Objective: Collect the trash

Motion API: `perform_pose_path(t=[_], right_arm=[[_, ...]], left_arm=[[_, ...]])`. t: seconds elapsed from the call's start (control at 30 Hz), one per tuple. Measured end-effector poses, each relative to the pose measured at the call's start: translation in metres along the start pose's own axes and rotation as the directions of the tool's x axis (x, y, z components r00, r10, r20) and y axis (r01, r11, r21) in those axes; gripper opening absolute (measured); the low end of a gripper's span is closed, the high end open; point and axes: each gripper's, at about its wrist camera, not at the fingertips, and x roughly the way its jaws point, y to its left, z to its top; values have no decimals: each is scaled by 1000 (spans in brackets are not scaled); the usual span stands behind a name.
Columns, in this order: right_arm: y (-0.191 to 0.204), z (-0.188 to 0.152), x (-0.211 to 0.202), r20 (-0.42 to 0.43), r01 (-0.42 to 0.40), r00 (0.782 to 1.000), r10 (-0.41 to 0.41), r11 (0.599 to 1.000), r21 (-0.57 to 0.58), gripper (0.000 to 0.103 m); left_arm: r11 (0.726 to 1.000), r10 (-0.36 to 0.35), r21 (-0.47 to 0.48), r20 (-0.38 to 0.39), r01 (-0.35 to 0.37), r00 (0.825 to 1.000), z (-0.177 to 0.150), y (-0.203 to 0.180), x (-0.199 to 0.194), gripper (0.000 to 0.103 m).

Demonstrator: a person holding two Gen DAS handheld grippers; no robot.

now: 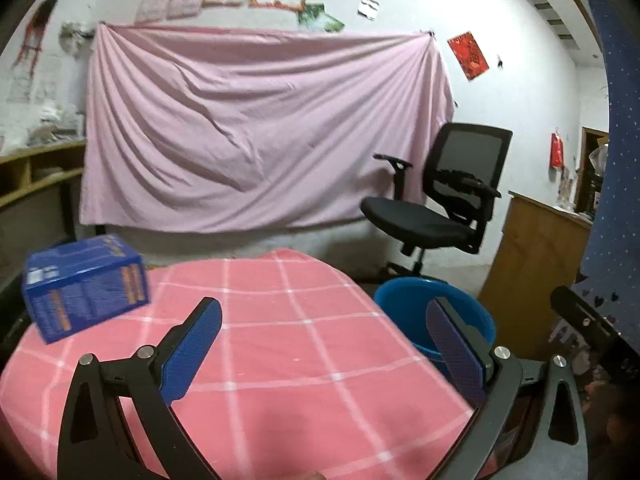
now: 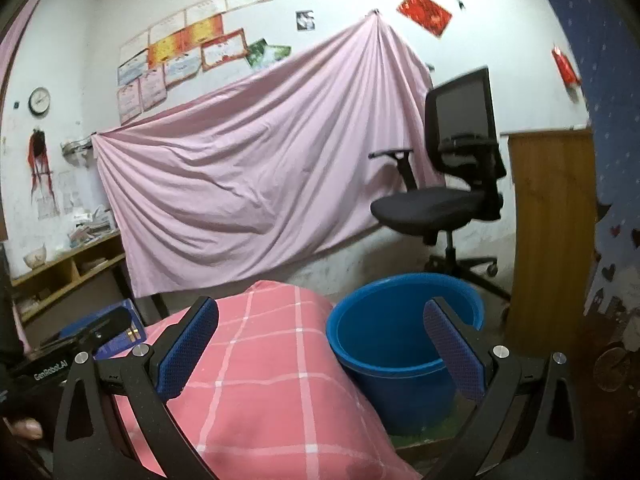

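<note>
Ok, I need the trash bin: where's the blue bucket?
The blue bucket stands on the floor right of the pink-clothed table, in front of the office chair.

Blue box [image 1: 86,284] blurred, lettering unreadable.

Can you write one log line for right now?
left gripper: open, empty | right gripper: open, empty | blue box: on table | blue bucket: beside table

Bench [image 1: 280,340] draped in a pink cloth with a white grid, bearing one blue printed box [image 1: 86,284] near its far left edge; floor [image 2: 360,268] beside its right side, bearing a blue plastic bucket [image 2: 396,344] and, farther back, a black office chair [image 2: 448,184].
</note>
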Motion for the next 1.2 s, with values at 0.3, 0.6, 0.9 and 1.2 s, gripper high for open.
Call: perform_pose_path(t=[0.3, 0.6, 0.9, 1.2], right_arm=[[24, -13, -16, 43, 9, 999, -6, 997, -71, 103], [22, -17, -17, 42, 16, 999, -13, 997, -72, 103], [19, -19, -18, 40, 16, 999, -14, 998, -66, 103], [19, -19, -19, 39, 17, 999, -14, 998, -63, 103]], left_arm=[[999, 50, 12, 46, -51, 998, -18, 9, -22, 101], [998, 60, 16, 49, -61, 997, -22, 15, -22, 101], [998, 63, 16, 51, -64, 997, -23, 15, -23, 101], [997, 69, 13, 43, -70, 997, -26, 17, -21, 101]])
